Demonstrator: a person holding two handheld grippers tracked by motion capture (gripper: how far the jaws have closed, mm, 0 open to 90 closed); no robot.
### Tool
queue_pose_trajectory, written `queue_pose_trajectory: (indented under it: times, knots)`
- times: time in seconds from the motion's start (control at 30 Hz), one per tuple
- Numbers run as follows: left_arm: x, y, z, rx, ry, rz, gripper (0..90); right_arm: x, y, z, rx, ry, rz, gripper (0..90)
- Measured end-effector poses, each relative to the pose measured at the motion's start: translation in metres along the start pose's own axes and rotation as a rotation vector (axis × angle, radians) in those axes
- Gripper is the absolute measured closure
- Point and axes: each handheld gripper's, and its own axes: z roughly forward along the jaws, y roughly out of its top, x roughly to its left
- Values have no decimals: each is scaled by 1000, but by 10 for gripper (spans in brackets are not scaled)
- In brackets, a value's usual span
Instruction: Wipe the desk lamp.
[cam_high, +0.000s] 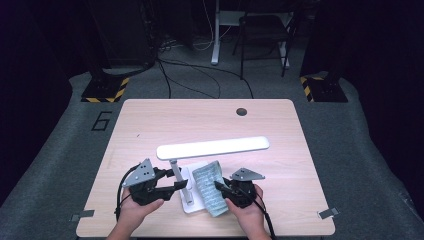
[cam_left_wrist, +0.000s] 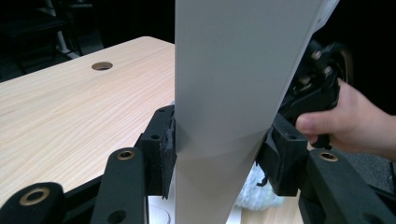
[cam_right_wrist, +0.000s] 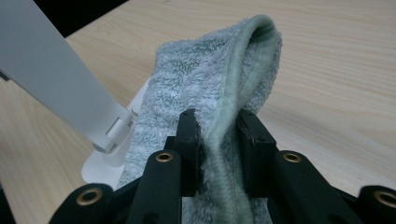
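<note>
The left gripper (cam_high: 172, 181) is clamping the lamp (cam_high: 212, 148) post while the right gripper (cam_high: 219, 186) is grasping the cloth (cam_high: 210, 186), which is lying on the lamp's base, right of the post.

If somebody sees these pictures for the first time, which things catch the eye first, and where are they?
The white desk lamp stands near the front of the wooden table, its long bright head level above the top. The left hand-held gripper clamps its upright post, and the right hand-held gripper pinches a pale green towel draped over the lamp's base.
</note>
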Motion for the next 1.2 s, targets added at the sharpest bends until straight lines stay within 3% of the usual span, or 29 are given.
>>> queue_pose_trajectory:
  times: [0.1, 0.2, 0.3, 0.37, 0.47, 0.6, 0.83, 0.93, 1.03, 1.13, 1.2]
  knots:
    - [-1, 0, 1, -6, 7, -2, 516, 3, -4, 9, 20, -21, -18, 713]
    - [-2, 0, 1, -5, 10, -5, 516, 4, -10, 22, 58, -48, -4, 691]
    - [-2, 0, 1, -5, 10, -10, 515, 3, -16, 31, 94, -73, 9, 613]
    - [-1, 1, 1, 0, 6, -10, 512, 0, -19, 33, 85, -73, 34, 555]
    - [0, 2, 2, -2, 2, -16, 509, -5, -19, 34, 91, -50, 70, 473]
    - [0, 3, 2, -8, -2, -22, 491, -8, -22, 33, 67, 31, 117, 402]
    - [1, 10, 5, -4, 9, -10, 464, -4, -26, 37, 88, 13, 59, 367]
    - [-2, 20, 4, -23, 18, 6, 459, 0, -26, 34, 95, 4, 22, 476]
    - [-2, 25, 0, -34, 8, 7, 468, 9, -25, 29, 89, -50, -54, 560]
    - [-1, 28, -1, -21, 0, 9, 478, 16, -28, 22, 95, -99, -126, 612]
    - [-2, 31, -1, -18, -3, 18, 497, 18, -28, 20, 102, -106, -134, 619]
